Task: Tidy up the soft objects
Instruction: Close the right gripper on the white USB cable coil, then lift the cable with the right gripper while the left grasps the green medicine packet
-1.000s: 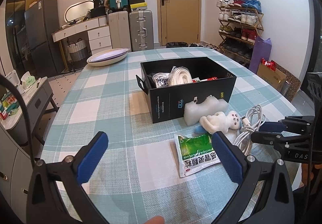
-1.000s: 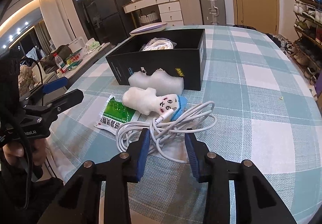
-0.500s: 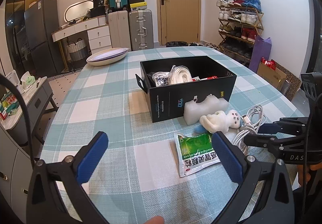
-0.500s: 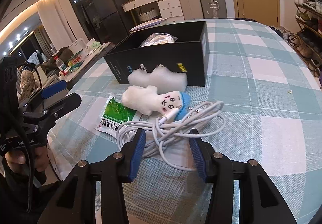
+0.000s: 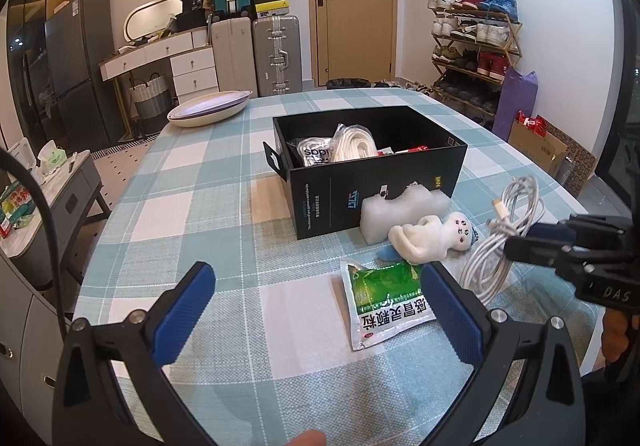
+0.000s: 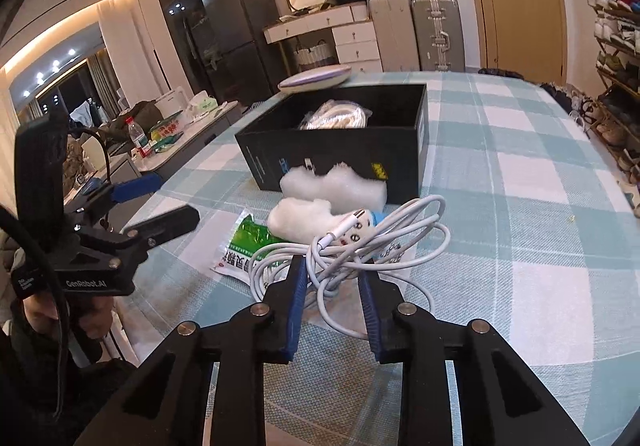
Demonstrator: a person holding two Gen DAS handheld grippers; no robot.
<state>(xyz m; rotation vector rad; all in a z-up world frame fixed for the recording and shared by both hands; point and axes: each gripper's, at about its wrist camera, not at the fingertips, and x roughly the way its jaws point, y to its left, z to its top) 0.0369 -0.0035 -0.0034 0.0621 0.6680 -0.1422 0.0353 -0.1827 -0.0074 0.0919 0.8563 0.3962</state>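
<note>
A white charging cable (image 6: 400, 230) lies coiled on the checked tablecloth, and my right gripper (image 6: 332, 270) is closing with a bunch of its strands pressed between the pads. In the left wrist view one loop of the cable (image 5: 516, 205) stands up off the cloth at the right gripper (image 5: 516, 242). Beside it lie a white plush doll (image 5: 428, 238), a white foam block (image 5: 404, 209) and a green sachet (image 5: 384, 294). Behind them stands an open black box (image 5: 376, 181) with bagged rope and packets inside. My left gripper (image 5: 316, 286) hovers open and empty over the cloth, left of the sachet.
A shallow white dish (image 5: 208, 111) sits at the table's far left corner. The table's near edge runs close under both grippers. A grey side cabinet (image 5: 60, 189) stands left of the table, and a shoe rack (image 5: 476, 45) lines the right wall.
The right gripper's jaws have narrowed around the cable, and the coil has bunched up and lifted on one side. The left gripper has stayed where it was.
</note>
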